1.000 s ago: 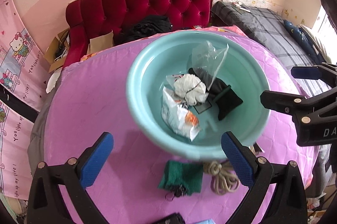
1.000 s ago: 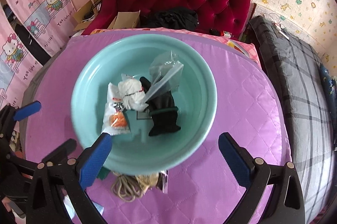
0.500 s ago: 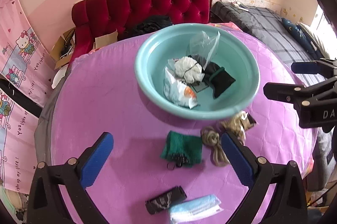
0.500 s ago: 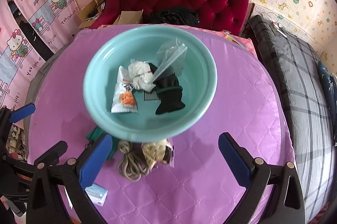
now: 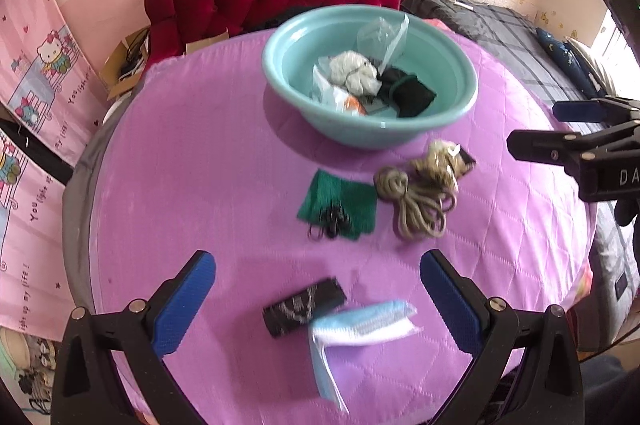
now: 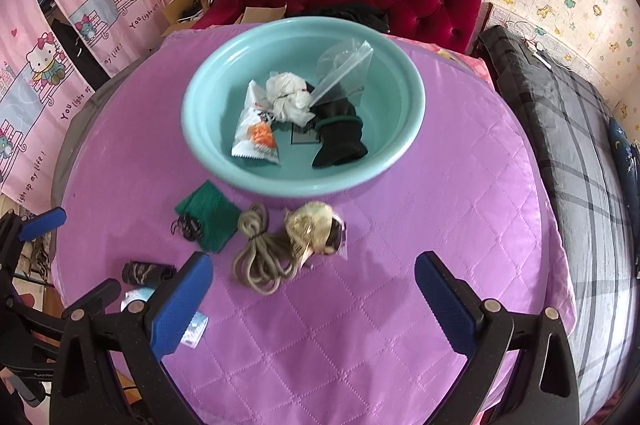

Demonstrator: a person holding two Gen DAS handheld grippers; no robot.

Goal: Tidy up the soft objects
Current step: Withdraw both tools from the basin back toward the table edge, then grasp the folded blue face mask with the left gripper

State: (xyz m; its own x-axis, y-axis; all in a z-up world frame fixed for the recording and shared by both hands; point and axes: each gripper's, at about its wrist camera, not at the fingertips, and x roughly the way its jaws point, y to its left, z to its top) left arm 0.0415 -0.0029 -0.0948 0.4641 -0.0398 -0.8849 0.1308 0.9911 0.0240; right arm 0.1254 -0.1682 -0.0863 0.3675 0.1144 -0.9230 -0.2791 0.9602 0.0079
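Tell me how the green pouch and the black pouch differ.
The green pouch lies flat on the purple quilt; the black pouch sits crumpled inside the teal basin. The black one is dark with a green band; the green one is green throughout. Both are soft mesh fabric.

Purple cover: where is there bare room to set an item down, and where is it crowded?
Bare: the cover right of the basin toward the plaid bedding, and left of the basin. Crowded: in front of the basin, with green cloth, rope, gold packet, black roll, blue pack.
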